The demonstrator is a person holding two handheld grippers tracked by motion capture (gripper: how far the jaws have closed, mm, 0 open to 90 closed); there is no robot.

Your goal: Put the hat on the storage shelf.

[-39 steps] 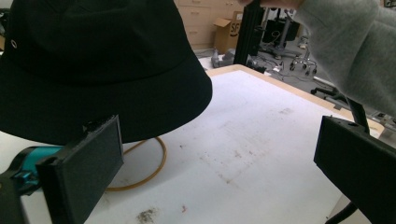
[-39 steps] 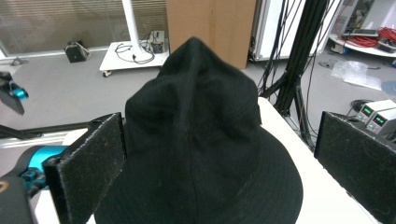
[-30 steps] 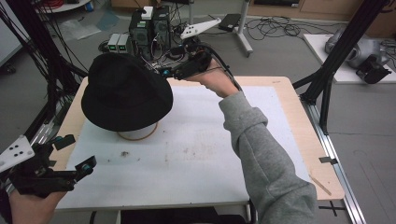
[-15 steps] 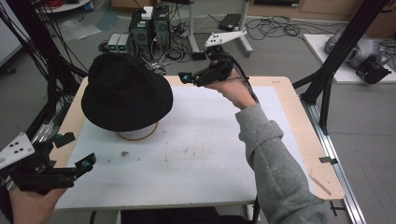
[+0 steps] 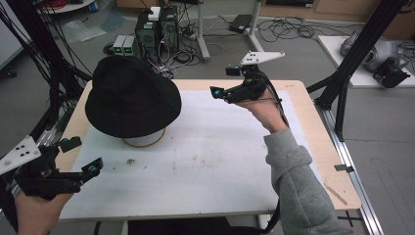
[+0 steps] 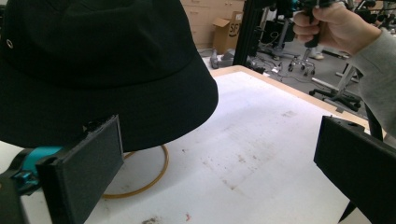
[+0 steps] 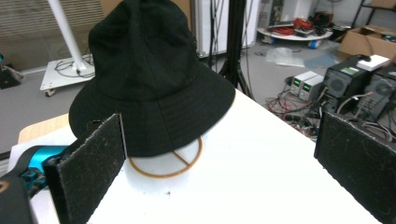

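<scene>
Hat, a black bucket style, sits on a round stand toward the far left of the bench, its brim drooping over the stand's ring-shaped base. I hold the right tongs raised off the bench to the right of the hat, level with its crown, jaws spread wide and gripping nothing; in the right gripper view the hat stands squarely ahead between the two pads. My left tongs hover at the near left corner, on the near side of the hat and lower than its brim, jaws likewise wide apart and empty; from the left gripper view the brim hangs just beyond the left pad. Neither pair touches the hat. I judge the left tongs nearer, with the brim's near edge the likeliest place to take hold, approaching away from me and slightly upward.
</scene>
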